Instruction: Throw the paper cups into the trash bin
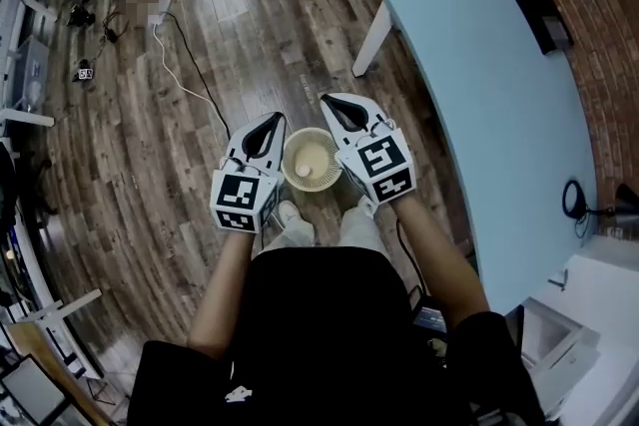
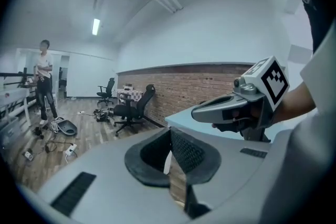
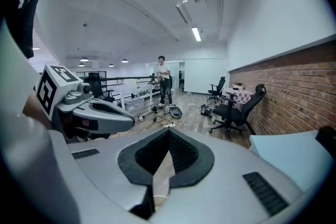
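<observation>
On the brown wooden plank floor (image 1: 200,175), a round cream trash bin (image 1: 325,149) stands upright below and between the two grippers, its long axis vertical and its open mouth facing up. The left gripper (image 1: 274,121) and the right gripper (image 1: 328,101) each have their jaws pressed together with nothing held. A small pale object (image 1: 303,171) lies on the bin's bottom, nearer the left gripper, too small to identify as a paper cup.

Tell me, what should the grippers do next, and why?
Probably look around for another paper cup, since none shows on the light blue table. The left gripper and the right gripper are both shut and empty, held above the trash bin on the floor, which already has something pale inside, perhaps a cup.
</observation>
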Tool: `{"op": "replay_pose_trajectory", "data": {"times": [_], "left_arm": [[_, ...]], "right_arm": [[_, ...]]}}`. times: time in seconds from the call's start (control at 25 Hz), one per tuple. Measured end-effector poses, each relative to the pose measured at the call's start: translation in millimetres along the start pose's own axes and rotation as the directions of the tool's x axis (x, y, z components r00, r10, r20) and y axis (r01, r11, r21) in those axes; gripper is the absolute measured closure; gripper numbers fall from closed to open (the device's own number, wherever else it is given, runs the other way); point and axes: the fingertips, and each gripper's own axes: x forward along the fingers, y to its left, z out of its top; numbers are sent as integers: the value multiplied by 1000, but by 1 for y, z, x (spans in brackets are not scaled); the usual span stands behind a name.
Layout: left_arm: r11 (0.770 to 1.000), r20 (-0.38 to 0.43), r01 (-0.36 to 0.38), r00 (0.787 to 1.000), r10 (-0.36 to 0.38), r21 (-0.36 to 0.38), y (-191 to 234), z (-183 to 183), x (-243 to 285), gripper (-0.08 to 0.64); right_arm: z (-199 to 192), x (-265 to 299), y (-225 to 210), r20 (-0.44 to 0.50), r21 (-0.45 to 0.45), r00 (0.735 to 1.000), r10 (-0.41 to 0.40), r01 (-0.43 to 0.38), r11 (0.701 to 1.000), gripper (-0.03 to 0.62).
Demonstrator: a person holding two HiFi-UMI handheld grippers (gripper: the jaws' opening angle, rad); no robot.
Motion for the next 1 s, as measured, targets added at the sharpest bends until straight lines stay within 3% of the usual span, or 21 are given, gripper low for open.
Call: {"op": "replay_pose_trajectory", "data": {"times": [0.08,0.32,0.68,0.84,1.0], "left_arm": [[1000,41,4,999,-3,-14,1,19,-1,554],[998,133,37,990,-43,48,-5,74,-6,554],[986,238,101,962,-131,133,-18,143,-15,554],[982,236,109,961,-144,155,-18,155,-20,554],[976,229,138,957,-176,170,-19,153,-26,554]], "right_arm": [[20,-8,-1,37,-9,999,-17,17,1000,589],[75,-33,4,149,-40,988,-51,58,998,589],[144,-68,5,307,-35,944,-118,136,990,589],[159,-75,11,373,-17,921,-114,129,991,589],[159,-71,17,381,-21,917,-120,138,990,589]]}}
